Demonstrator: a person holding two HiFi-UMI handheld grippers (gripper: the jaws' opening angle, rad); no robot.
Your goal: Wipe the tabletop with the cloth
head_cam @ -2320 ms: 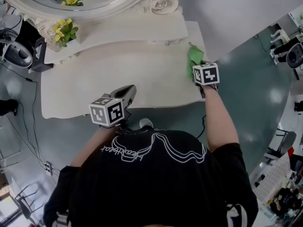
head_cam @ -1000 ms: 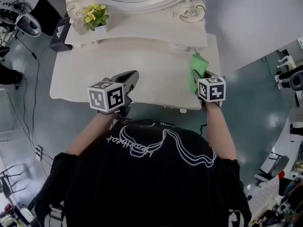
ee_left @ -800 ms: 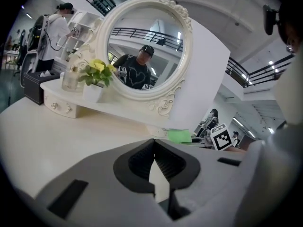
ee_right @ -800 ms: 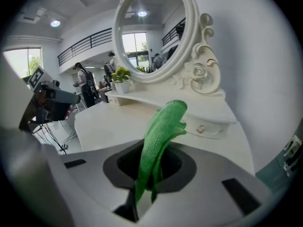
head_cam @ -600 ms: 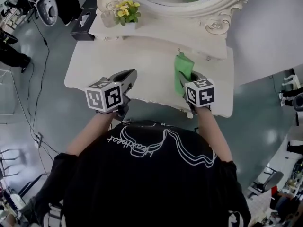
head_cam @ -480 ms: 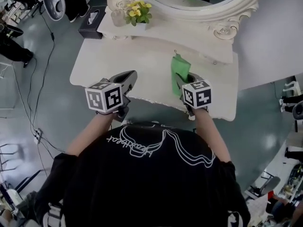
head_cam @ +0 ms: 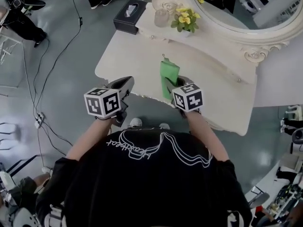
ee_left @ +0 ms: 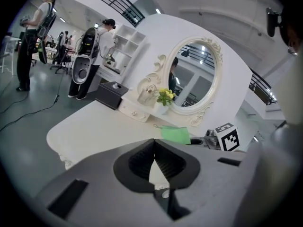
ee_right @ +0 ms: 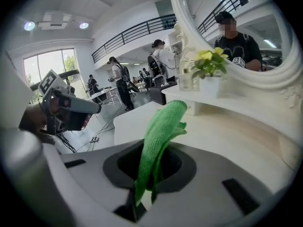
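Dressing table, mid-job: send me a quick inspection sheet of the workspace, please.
Surface: white tabletop, nothing seen on it but the cloth.
Job's things: green cloth, one end pinched, the rest stretching toward the mirror.
Clutter: tissue box, glass jar, yellow flowers, all along the back under the mirror.
Grippers: right gripper fingers shut on the cloth; left gripper shut, empty, near the front edge.
Cables: cables trailing over the floor at left.
Surroundings: people standing beyond the table.
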